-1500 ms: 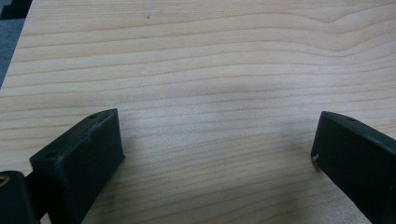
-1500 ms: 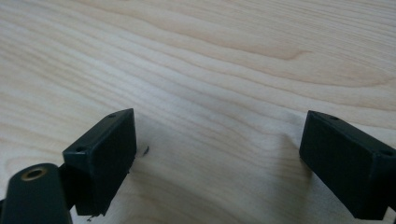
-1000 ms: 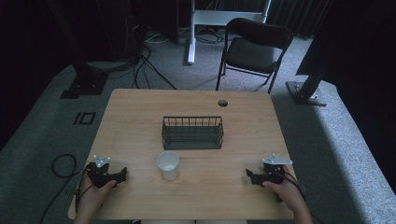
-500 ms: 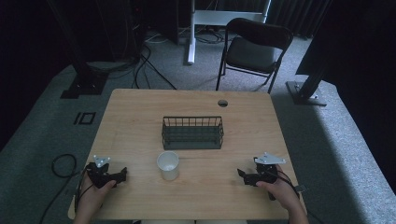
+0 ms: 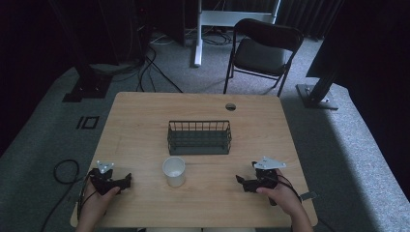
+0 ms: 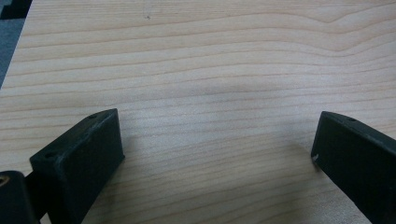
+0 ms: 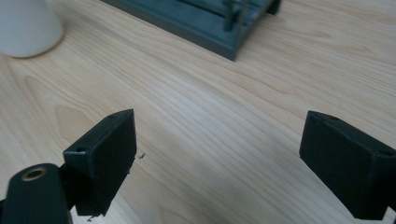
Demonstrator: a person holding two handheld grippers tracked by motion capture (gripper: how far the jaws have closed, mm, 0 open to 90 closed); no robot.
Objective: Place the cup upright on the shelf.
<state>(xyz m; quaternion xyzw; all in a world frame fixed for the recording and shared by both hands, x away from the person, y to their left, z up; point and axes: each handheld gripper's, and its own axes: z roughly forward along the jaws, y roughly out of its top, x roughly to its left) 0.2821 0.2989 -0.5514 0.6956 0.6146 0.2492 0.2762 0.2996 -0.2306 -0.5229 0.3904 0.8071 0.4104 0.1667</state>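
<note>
A light wooden desk (image 5: 145, 121) sits in the middle of the high view. The wood has soft wavy lines in it. There is a small round hole (image 5: 230, 107) near the top edge of the desk. The floor (image 5: 348, 145) around it is grey carpet, and the room behind is very dark. A black folding chair (image 5: 261, 50) stands in the upper middle of the frame, past the desk. Black cables (image 5: 150, 63) lie on the floor in the upper left. A white stand (image 5: 200, 29) is at the top.

A dark wire basket (image 5: 199, 137) sits in the middle of the desk. It is long and low, with thin bars all round. A white cup (image 5: 174, 171) stands upright just below it, a little to the left, close to the basket but not touching.

The left tongs (image 5: 123, 181) are at the lower left of the frame, held in a hand (image 5: 96, 200), low over the desk. In the left gripper view the two black jaws are wide apart with bare wood between them.

The right tongs (image 5: 241, 182) are at the lower right, held in the other hand (image 5: 283, 195). In the right gripper view the jaws are also wide apart. The cup (image 7: 28, 25) is in the upper left corner there, and the basket's base (image 7: 205, 23) runs along the top.
</note>
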